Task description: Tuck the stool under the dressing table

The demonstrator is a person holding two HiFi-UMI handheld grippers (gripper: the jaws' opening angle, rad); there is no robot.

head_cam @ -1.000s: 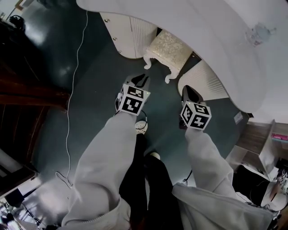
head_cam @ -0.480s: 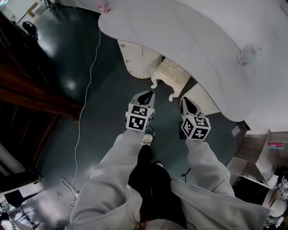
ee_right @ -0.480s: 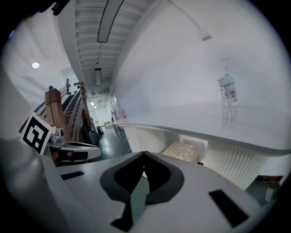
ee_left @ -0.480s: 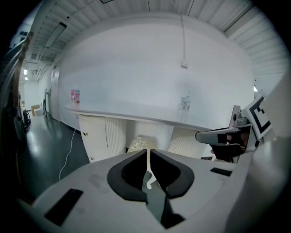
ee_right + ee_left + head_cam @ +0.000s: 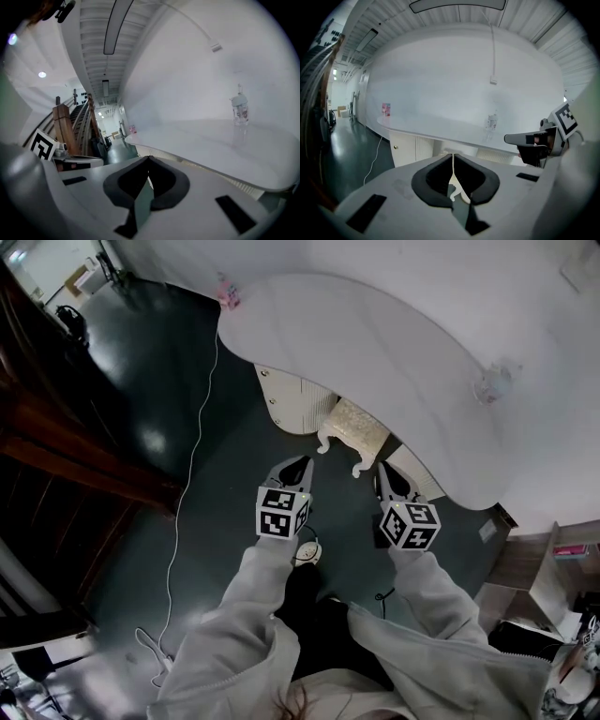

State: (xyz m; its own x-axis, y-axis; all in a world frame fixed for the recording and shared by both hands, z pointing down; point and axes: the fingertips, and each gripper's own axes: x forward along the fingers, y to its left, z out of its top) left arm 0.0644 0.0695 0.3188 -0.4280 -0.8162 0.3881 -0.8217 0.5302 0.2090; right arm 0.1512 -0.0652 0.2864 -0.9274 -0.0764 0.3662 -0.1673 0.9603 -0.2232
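The left gripper [image 5: 303, 463] has just been closing its jaws: in the left gripper view its tips [image 5: 452, 155] meet with nothing between them. The right gripper [image 5: 382, 471] is likewise closed and empty, tips together in its own view [image 5: 148, 159]. Compared with a second ago, both grippers stand higher and the head view takes in more of the tabletop, so the person seems to have straightened up after letting go. Just ahead of and below the two grippers, apart from both, sits the stool [image 5: 353, 423]. Most of its seat is under the dressing table [image 5: 375, 352], with only its near edge and two front legs showing. I judge the tucking done or very nearly so. Counted: two grippers, one stool, one dressing table on two ribbed pedestals [image 5: 296, 401], one at each side of the stool. One clear bottle [image 5: 489, 383] stands on top, ahead and to the right. One white cable [image 5: 192, 460] trails over the floor to the left.
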